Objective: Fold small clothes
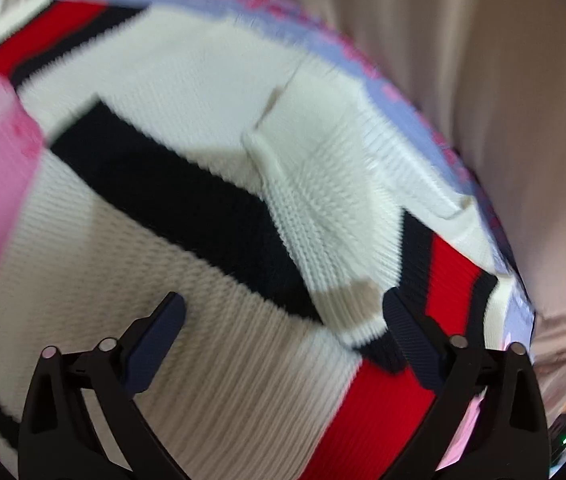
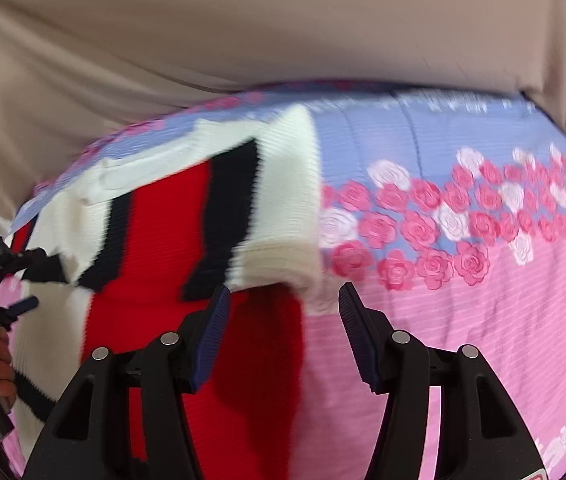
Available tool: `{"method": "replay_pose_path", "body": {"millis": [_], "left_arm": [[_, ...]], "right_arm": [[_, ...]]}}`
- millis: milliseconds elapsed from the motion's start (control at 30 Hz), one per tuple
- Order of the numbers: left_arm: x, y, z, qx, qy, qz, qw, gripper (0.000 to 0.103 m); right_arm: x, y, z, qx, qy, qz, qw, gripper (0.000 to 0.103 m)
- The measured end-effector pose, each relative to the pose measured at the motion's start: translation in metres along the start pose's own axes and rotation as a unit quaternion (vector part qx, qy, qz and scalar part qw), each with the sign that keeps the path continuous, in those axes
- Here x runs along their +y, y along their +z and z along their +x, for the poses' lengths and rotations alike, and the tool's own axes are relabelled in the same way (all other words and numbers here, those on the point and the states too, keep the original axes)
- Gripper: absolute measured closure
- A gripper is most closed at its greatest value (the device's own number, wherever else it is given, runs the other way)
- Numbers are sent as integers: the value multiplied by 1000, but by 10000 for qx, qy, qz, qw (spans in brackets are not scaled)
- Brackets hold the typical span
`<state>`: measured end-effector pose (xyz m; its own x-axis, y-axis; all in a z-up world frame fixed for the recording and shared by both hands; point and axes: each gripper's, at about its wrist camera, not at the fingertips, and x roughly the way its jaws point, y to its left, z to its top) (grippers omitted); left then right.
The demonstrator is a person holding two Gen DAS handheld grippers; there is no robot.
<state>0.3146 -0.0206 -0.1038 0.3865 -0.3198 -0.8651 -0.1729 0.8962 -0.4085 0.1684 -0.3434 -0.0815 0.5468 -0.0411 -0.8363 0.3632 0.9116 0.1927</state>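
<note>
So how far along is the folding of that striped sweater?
Partly done, it seems. The sweater lies on the flowered sheet with a sleeve and one side already laid over its body. Nothing is in hand: the left tool and right tool are open above it. Final folds and tidying look left.

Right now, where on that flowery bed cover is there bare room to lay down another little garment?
The open patch is the pink stretch of bed cover to the right of the sweater, below the band of roses. The left side is crowded: the sweater lies there with both grippers, left gripper and right gripper, open over it.
</note>
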Motion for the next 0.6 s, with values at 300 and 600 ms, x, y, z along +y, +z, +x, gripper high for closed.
{"method": "replay_pose_path", "body": {"millis": [300,600], "left_arm": [[-43,28,-58,-965,-898,505,9900,92],[-6,19,-8,-440,-59,623,9971,92]], "right_arm": [[2,21,-2,-465,735,501,9950,90],[-13,-1,38,24,369,690,9969,91]]}}
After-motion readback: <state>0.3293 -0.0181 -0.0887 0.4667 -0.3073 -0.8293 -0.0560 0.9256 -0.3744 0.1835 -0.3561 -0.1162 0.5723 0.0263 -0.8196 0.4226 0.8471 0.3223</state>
